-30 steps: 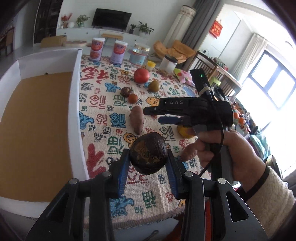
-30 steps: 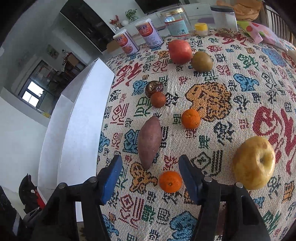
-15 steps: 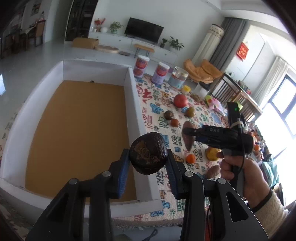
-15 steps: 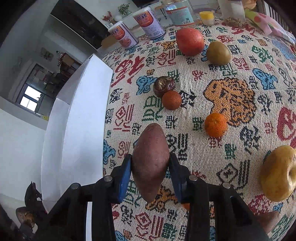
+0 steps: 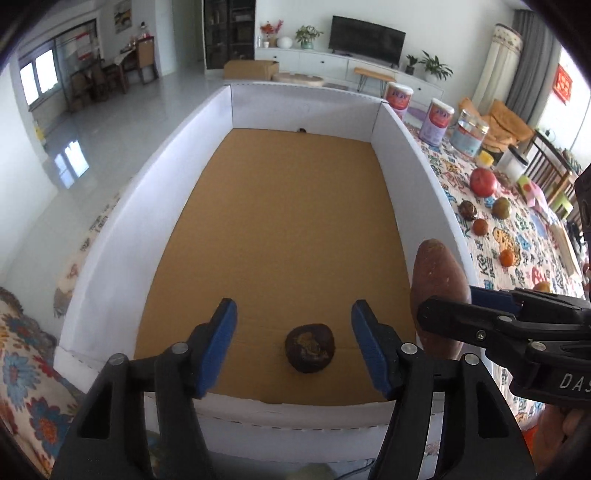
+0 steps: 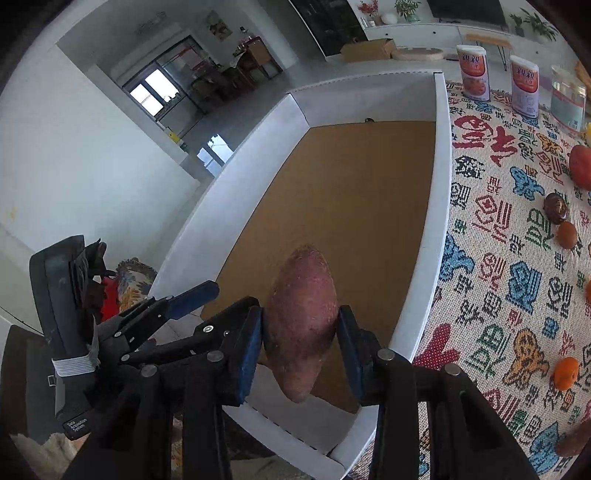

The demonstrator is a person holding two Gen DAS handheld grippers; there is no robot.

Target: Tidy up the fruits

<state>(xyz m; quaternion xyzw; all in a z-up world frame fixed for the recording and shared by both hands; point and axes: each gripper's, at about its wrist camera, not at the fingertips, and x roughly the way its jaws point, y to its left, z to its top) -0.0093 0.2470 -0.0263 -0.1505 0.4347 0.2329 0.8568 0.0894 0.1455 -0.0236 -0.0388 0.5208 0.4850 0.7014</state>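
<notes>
The dark fruit (image 5: 310, 347) is seen lying in the box (image 5: 406, 155) beneath the left gripper (image 5: 293, 341) (jaws just opened, pads clear); the sweet potato (image 6: 301, 321) is clamped by the right gripper (image 6: 300, 345).

Both wrist views look steeply down, close above the white box (image 5: 413, 166), sharing its brown floor.

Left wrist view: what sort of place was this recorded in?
Most likely a home living room. A flat TV sits on a long white cabinet with potted plants along the far wall, and the work surface is a table under a patterned woven tablecloth.
</notes>
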